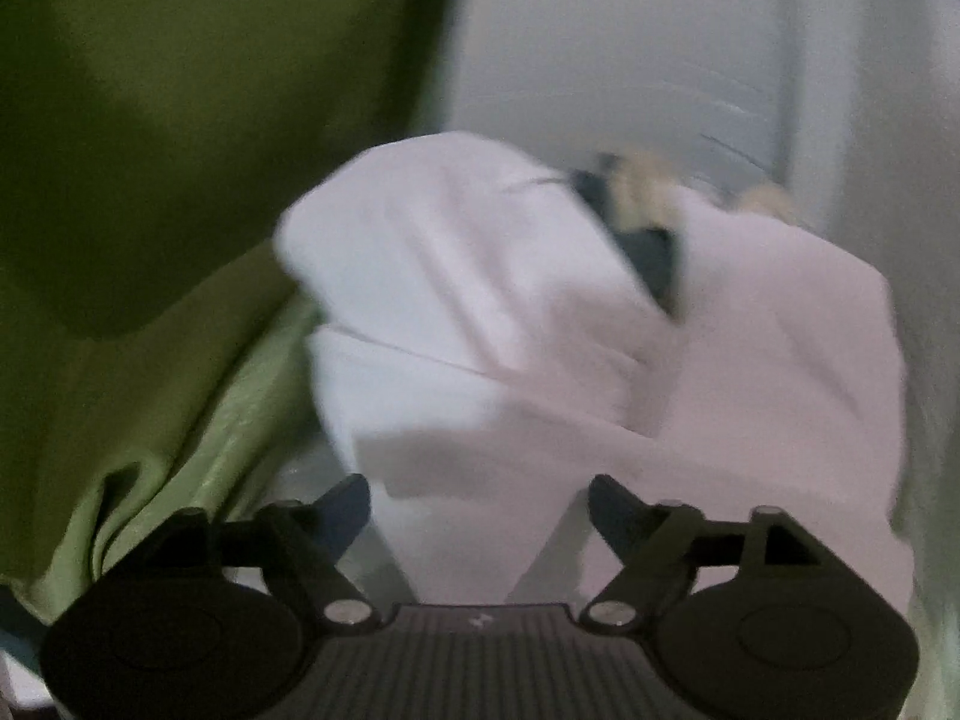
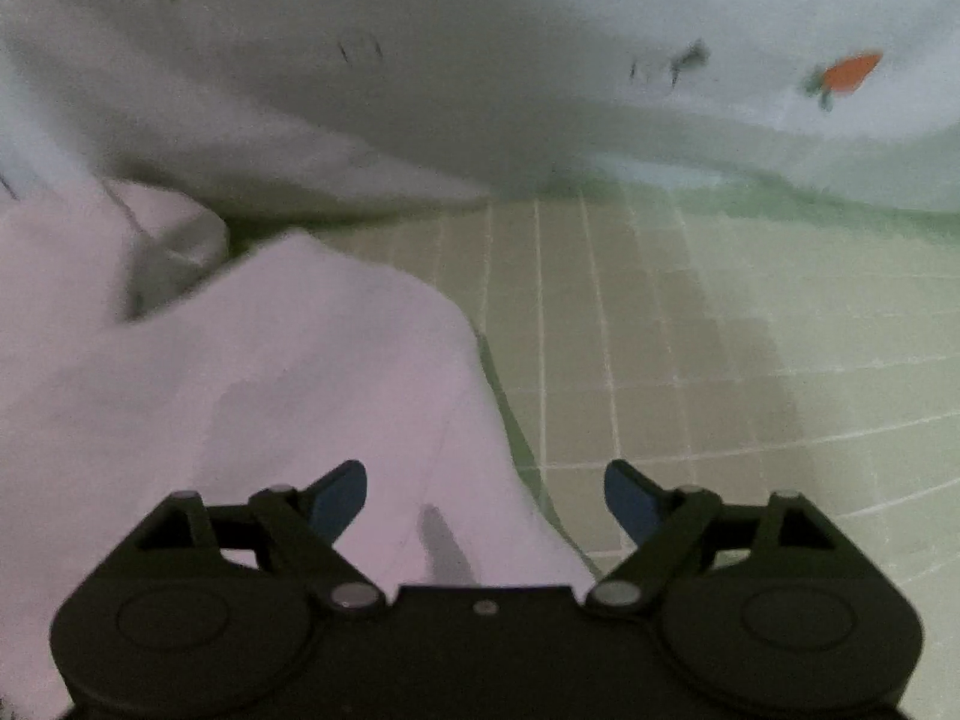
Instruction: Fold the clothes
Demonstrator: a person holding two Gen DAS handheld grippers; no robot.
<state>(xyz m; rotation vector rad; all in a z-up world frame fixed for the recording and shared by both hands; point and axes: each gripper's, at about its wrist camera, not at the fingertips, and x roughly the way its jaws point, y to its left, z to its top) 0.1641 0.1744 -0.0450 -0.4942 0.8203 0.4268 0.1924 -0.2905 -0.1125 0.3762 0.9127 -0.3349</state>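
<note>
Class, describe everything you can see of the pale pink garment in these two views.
The pale pink garment is soft, plain cloth, bunched in rounded folds with a seam line across it. In the left wrist view it fills the space before the open left gripper, and the other gripper shows dark among its folds. In the right wrist view it lies on the green checked sheet, reaching between the open right gripper fingers. Both views are blurred.

Dim, blurred light; green sheet (image 1: 150, 150) draped at left; pale green grid-checked cover (image 2: 750, 360) below; white cloth with orange, possibly carrot, prints (image 2: 660, 30) behind.
</note>
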